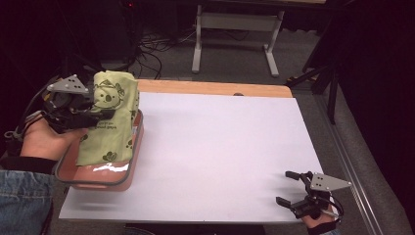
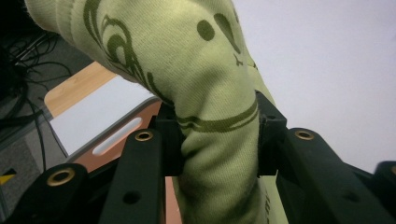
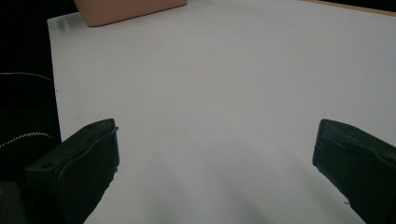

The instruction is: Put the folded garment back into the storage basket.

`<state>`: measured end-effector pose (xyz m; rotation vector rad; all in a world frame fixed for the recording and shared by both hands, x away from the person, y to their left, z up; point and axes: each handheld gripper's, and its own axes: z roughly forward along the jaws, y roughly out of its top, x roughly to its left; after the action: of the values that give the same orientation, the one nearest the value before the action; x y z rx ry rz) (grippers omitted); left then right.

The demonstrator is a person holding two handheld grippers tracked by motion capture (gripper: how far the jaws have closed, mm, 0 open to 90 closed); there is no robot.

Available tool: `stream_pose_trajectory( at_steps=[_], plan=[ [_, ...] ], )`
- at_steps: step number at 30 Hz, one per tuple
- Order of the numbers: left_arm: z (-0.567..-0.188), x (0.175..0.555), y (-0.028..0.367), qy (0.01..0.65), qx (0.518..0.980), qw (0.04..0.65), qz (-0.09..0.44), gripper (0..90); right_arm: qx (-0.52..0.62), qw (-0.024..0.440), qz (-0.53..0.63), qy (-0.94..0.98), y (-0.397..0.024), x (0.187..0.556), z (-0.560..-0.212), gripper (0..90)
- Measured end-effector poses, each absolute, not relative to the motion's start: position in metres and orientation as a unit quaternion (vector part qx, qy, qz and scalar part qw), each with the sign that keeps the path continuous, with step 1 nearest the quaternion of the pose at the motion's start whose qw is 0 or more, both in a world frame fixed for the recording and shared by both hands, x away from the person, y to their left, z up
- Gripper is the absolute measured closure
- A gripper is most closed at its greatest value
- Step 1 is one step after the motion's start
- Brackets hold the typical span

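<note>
High view, nearest the person: the right gripper (image 1: 292,188) rests at the near right corner of the white table (image 1: 220,147), its jaws spread wide with nothing between them, as the right gripper view (image 3: 215,154) also shows. Farther off at the left edge, the left gripper (image 1: 100,117) is clamped on a green printed cloth (image 1: 110,115), bunched between its pads (image 2: 266,135). That cloth hangs over a pink tray (image 1: 100,178), with its lower end lying in the tray.

White-topped table (image 1: 210,147), wooden far edge, pink tray (image 1: 128,177) at left
</note>
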<state>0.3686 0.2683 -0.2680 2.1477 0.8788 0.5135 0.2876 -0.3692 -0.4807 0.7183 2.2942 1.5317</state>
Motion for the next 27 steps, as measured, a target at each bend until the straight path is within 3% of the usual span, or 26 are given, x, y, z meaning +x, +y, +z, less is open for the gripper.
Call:
stream_pose_trajectory(
  at_steps=[13,27],
  plan=[
    [-0.277,0.373,0.283,0.348,0.85,0.344,0.192,63.9,0.25,0.145,0.531,0.797,-0.369,0.288,-0.481,0.9],
    [-0.312,0.393,0.297,0.377,0.85,0.328,0.167,63.8,0.25,0.145,0.529,0.798,-0.369,0.288,-0.481,0.9]
  ],
)
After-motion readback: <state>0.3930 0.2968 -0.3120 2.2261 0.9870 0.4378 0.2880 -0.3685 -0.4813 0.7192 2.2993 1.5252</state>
